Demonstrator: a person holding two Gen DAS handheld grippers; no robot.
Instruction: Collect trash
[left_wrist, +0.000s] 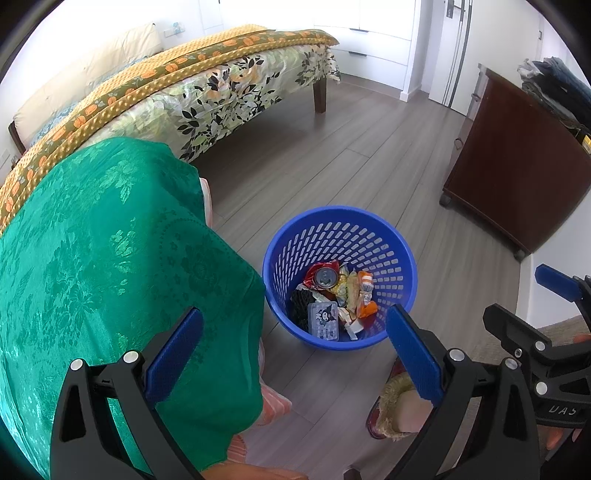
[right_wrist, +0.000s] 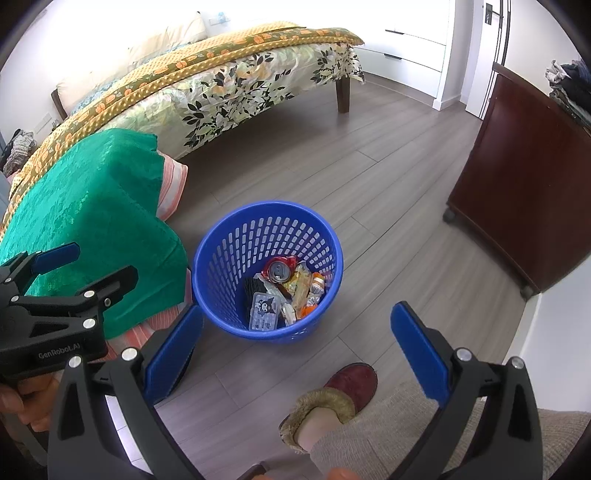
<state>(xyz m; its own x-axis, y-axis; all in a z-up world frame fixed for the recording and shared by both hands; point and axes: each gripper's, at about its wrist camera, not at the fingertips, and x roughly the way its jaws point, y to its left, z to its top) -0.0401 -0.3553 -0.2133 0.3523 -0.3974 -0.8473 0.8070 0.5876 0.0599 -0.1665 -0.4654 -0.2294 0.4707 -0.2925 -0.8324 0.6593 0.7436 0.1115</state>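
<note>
Strong daylight pours in from behind the bed (left_wrist: 207, 85), blowing the far wall and wardrobe (right_wrist: 413, 37) out to near white in both views. The floor (left_wrist: 332, 155) around the bed is evenly lit and sharp, with soft shadow beneath the bed. Fisheye bending curves the bed's edges, and black vignette fills the corners.

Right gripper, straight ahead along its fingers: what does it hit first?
Probably the blue basket: the open right gripper points at its near wall and rim, nothing between. Depth is unclear, so it might meet the floor just short.
</note>
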